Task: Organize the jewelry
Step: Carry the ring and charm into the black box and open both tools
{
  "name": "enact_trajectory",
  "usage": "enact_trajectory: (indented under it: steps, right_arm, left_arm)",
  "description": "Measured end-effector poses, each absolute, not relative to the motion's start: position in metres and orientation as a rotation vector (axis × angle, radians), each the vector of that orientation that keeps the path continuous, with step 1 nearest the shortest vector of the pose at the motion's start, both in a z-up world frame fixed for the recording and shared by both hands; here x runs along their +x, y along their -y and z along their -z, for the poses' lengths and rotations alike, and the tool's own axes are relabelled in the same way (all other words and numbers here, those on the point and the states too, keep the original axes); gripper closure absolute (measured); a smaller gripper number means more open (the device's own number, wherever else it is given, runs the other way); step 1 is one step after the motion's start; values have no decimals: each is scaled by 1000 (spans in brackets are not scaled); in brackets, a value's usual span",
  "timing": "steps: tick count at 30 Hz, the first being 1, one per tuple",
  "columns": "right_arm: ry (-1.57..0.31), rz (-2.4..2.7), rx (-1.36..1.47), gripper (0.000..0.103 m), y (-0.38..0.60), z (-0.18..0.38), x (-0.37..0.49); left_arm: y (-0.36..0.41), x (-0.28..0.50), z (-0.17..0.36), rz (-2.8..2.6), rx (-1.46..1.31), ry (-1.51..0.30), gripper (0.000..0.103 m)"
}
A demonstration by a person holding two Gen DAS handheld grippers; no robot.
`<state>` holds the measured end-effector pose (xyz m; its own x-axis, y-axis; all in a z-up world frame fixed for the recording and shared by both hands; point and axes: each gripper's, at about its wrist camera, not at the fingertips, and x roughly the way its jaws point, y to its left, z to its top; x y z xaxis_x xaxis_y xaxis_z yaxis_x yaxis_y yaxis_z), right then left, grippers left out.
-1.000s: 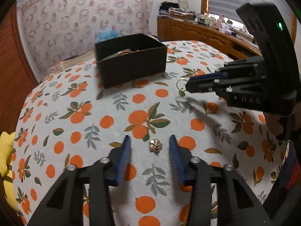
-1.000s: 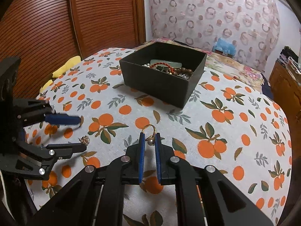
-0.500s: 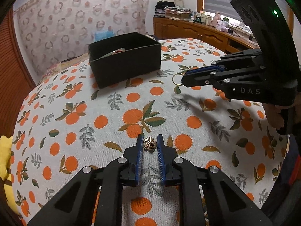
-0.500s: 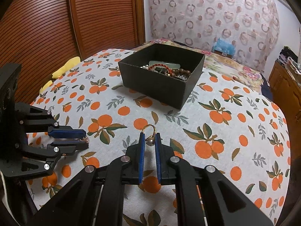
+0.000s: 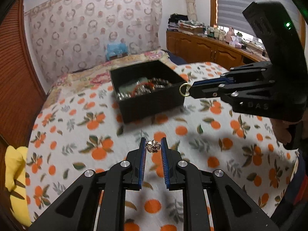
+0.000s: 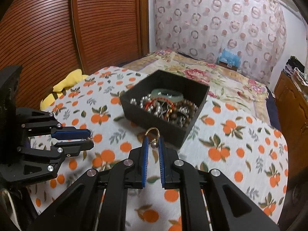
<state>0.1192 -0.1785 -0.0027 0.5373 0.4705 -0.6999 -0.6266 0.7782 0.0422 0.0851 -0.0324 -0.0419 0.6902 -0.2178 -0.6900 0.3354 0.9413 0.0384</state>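
Left gripper (image 5: 153, 147): blue-padded fingers drawn in on a small gold flower-shaped brooch (image 5: 153, 146), pinched at the fingertips and held above the cloth; in the right wrist view the same gripper (image 6: 90, 139) sits at 9 o'clock with the brooch glinting at its tips.
Right gripper (image 6: 153, 144): fingers clamped on a gold ring (image 6: 152, 134) with a dark pearl, the band standing up past the tips; in the left wrist view it (image 5: 189, 90) reaches in from 3 o'clock, the ring (image 5: 183, 89) at its tip against the box's near right corner.
Orange-print bedspread (image 5: 202, 138): white cloth with oranges and leaves, under both grippers.
Black jewelry box (image 6: 154, 119): open-topped, resting on the bedspread at 12 o'clock from the right gripper, just beyond the ring; it holds a pale green jade bangle (image 6: 167, 94), silver bead strands, brown wooden beads and a red cord.
Yellow plush (image 6: 65, 82): at 10 o'clock, at the bedspread's edge.
Floral quilt (image 6: 221, 77): beyond the box.
Far: slatted wooden doors (image 6: 77, 28) at 11 o'clock, ring-patterned curtain (image 6: 211, 19) at 1 o'clock.
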Motion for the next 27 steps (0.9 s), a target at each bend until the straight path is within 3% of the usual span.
enact_trajectory:
  steps: [27]
  right_arm:
    - [-774, -579, -142, 91, 166, -16, 213]
  left_arm:
    - [28, 151, 5, 231, 188, -688, 89]
